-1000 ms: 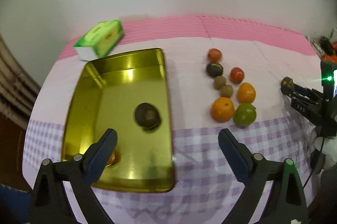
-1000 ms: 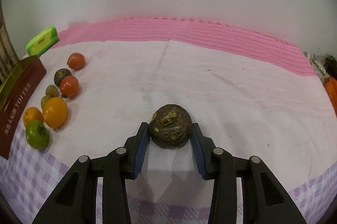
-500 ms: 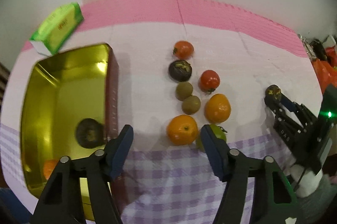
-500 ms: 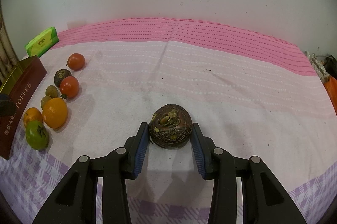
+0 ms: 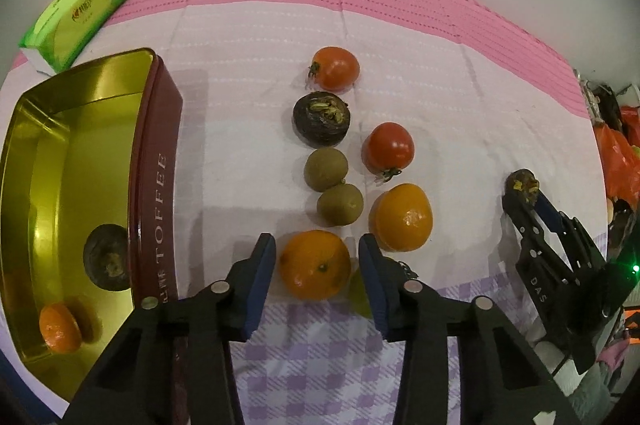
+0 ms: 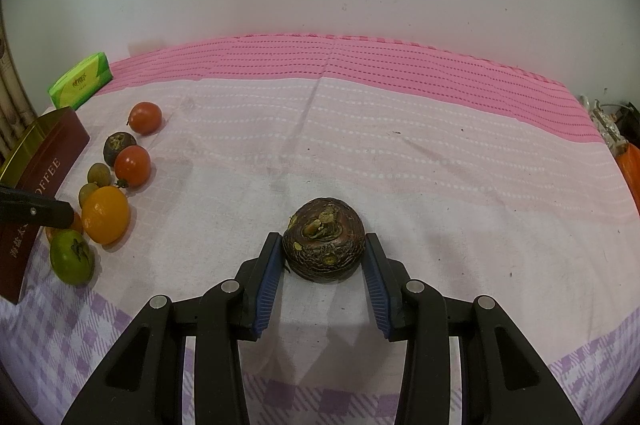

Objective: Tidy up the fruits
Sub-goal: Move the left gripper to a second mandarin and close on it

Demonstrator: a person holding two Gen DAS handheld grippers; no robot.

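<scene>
My left gripper (image 5: 317, 257) is open, its pads either side of an orange tangerine (image 5: 314, 264) on the cloth, not clamped. Behind it lie a second orange (image 5: 403, 217), two small brown-green fruits (image 5: 326, 169), two red tomatoes (image 5: 390, 148), a dark mangosteen (image 5: 321, 118) and a green fruit (image 5: 358, 291) partly hidden by the right finger. The gold toffee tin (image 5: 156, 185) at left holds a dark mangosteen (image 5: 107, 256) and a tangerine (image 5: 60, 328). My right gripper (image 6: 323, 261) is shut on a dark mangosteen (image 6: 324, 244) resting on the cloth.
A green tissue pack (image 5: 76, 15) lies behind the tin. The fruit cluster (image 6: 105, 213) sits left of my right gripper, beside the tin's red side (image 6: 40, 181). Orange bags and clutter (image 5: 616, 153) lie beyond the table's right edge.
My left gripper moved right from over the tin and down to the fruit cluster, its jaws narrowing around the front tangerine. My right gripper stayed still, holding the mangosteen.
</scene>
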